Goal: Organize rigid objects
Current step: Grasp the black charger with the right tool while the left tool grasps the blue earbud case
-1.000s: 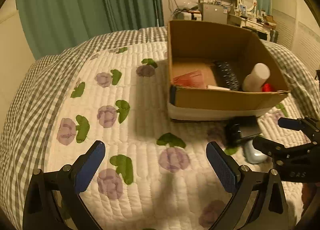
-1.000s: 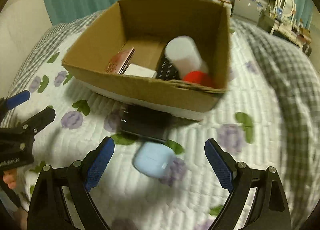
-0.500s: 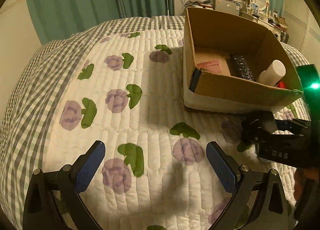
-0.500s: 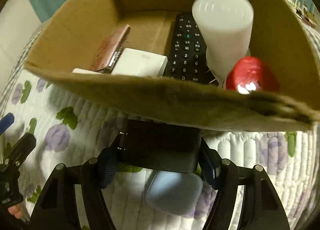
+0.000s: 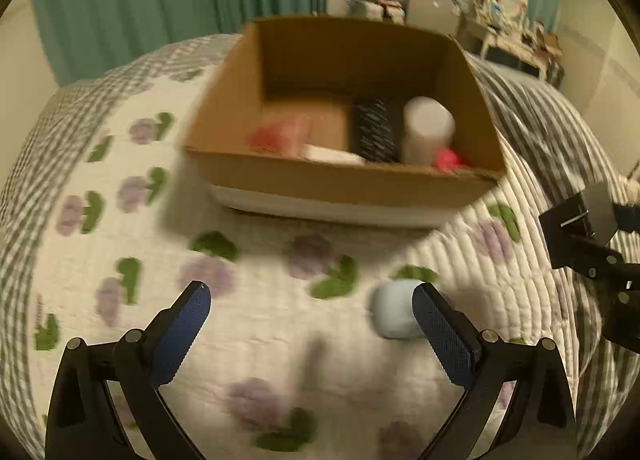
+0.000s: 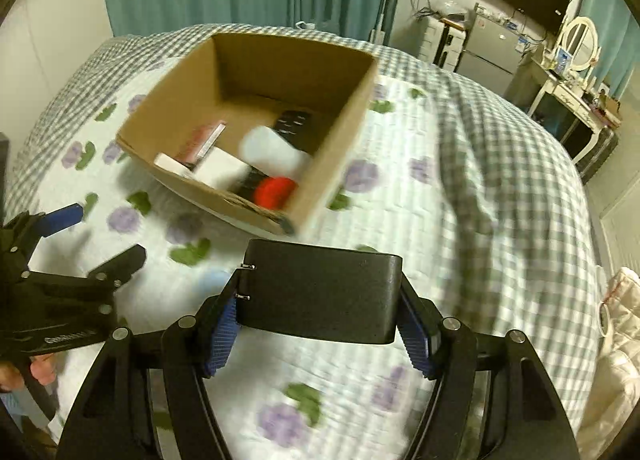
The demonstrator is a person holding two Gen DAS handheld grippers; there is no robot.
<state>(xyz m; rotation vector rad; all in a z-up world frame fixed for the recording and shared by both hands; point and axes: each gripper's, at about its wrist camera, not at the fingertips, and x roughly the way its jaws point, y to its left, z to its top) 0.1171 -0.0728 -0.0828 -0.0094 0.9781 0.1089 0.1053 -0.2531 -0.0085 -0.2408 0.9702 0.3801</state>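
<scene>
The right gripper (image 6: 320,324) is gripping a black rectangular hard case (image 6: 322,294) across its short ends, its blue-padded fingers (image 6: 222,334) pressing on both sides, so the case is hanging clear above the bed (image 6: 460,220), in front of the near corner of the box. In the left wrist view the same case (image 5: 576,224) is showing at the right edge, with the right gripper's dark frame behind it.

The left gripper (image 5: 312,324) is standing wide open with nothing between its fingers (image 5: 182,330), hovering over the white quilt with purple flowers and green leaves (image 5: 260,324). A small pale blue rounded case (image 5: 394,308) is lying on the quilt just beside the left gripper's right finger; whether they are touching cannot be told, as the view is blurred. In the right wrist view this pale blue case (image 6: 212,280) is peeking out behind the left end of the black case.

An open brown cardboard box (image 5: 344,184) is sitting on the bed beyond both grippers. Inside it are lying a black remote control (image 5: 374,132), a white cylindrical bottle (image 5: 426,130), a red rounded object (image 6: 274,190), a flat white box (image 6: 220,170) and a pinkish flat packet (image 5: 280,136). A hand (image 6: 36,370) is gripping the left gripper's handle at the lower left of the right wrist view.
</scene>
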